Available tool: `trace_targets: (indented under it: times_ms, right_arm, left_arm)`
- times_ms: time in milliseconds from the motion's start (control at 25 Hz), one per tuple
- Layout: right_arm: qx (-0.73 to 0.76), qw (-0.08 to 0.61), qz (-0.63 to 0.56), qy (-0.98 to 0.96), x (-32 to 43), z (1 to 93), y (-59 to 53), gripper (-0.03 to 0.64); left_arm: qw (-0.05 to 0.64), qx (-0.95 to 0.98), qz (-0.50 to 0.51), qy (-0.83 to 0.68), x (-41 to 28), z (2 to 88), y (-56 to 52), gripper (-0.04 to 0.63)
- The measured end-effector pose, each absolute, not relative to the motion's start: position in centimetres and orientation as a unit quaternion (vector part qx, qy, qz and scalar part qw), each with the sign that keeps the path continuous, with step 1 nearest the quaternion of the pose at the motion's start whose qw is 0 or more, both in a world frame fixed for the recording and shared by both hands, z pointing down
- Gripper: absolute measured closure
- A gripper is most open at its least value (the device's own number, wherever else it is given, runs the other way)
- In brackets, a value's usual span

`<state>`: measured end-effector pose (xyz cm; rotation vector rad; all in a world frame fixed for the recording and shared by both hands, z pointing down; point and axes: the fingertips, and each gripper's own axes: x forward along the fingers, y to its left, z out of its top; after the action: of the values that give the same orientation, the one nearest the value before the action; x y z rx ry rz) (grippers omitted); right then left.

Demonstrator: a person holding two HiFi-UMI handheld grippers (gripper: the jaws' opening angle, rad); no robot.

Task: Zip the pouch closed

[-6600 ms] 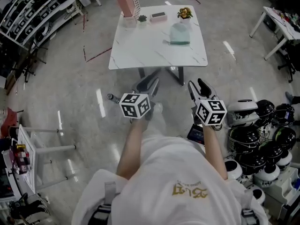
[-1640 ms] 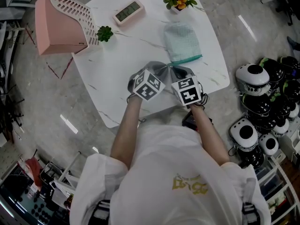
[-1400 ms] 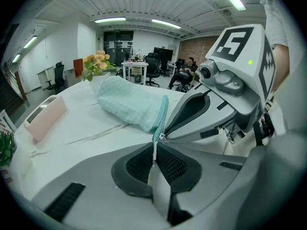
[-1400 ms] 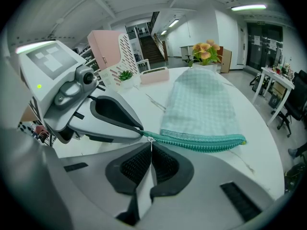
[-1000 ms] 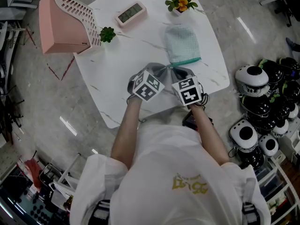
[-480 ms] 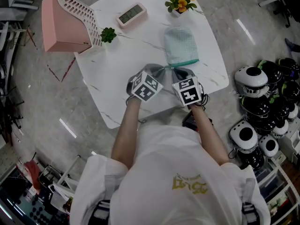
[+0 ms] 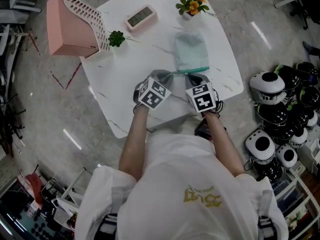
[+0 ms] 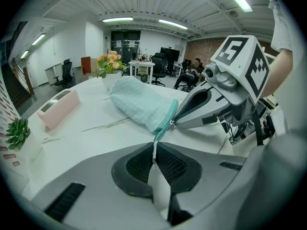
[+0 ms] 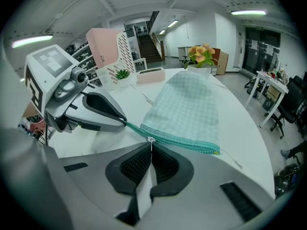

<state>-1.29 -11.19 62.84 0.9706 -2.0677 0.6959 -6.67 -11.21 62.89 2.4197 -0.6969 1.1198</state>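
mint-green checked fabric pouch (image 7: 191, 49): lies flat on the white marble table (image 7: 125, 74), just beyond both my grippers, its teal zipper (image 9: 184, 142) along the near edge.
left gripper (image 8: 154, 150): clamped on the zipper's tail end.
right gripper (image 9: 150, 147): pinched on the small metal pull (image 9: 151, 139).
axis: the zipper runs left to right; i judge the pull must travel rightwards, away from my left gripper.
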Motion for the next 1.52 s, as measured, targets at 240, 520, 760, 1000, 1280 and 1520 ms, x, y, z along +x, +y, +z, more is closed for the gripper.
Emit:
trace_targets:
  times_ms: [240, 520, 760, 1000, 1280, 1520]
  right_arm:
    - [0.387, 0.374, 0.270, -0.798, 0.1, 62.9, -11.3, 0.600]
    - [0.404, 0.376, 0.275, -0.787, 2.4, 63.1, -11.6, 0.600]
    - [0.411, 0.376, 0.275, -0.783, 3.5, 62.9, -11.8, 0.600]
    - [0.425, 0.376, 0.277, -0.775, 5.0, 63.0, -11.9, 0.600]
    - [0.440, 0.372, 0.271, -0.771, 6.0, 62.9, -12.5, 0.600]
    - [0.444, 0.369, 0.271, -0.770, 6.2, 63.1, -12.4, 0.580]
  left_arm:
    - [0.195, 0.859, 0.400, -0.254, -7.1, 62.9, -11.3, 0.557]
    - [0.199, 0.855, 0.402, -0.261, -7.7, 63.0, -11.4, 0.557]
    - [0.198, 0.853, 0.404, -0.265, -7.7, 62.8, -11.5, 0.557]
    - [0.199, 0.850, 0.406, -0.273, -7.9, 62.7, -11.5, 0.557]
    - [0.199, 0.845, 0.406, -0.285, -8.1, 62.7, -11.7, 0.555]
    - [0.197, 0.839, 0.396, -0.318, -8.5, 62.8, -12.1, 0.526]
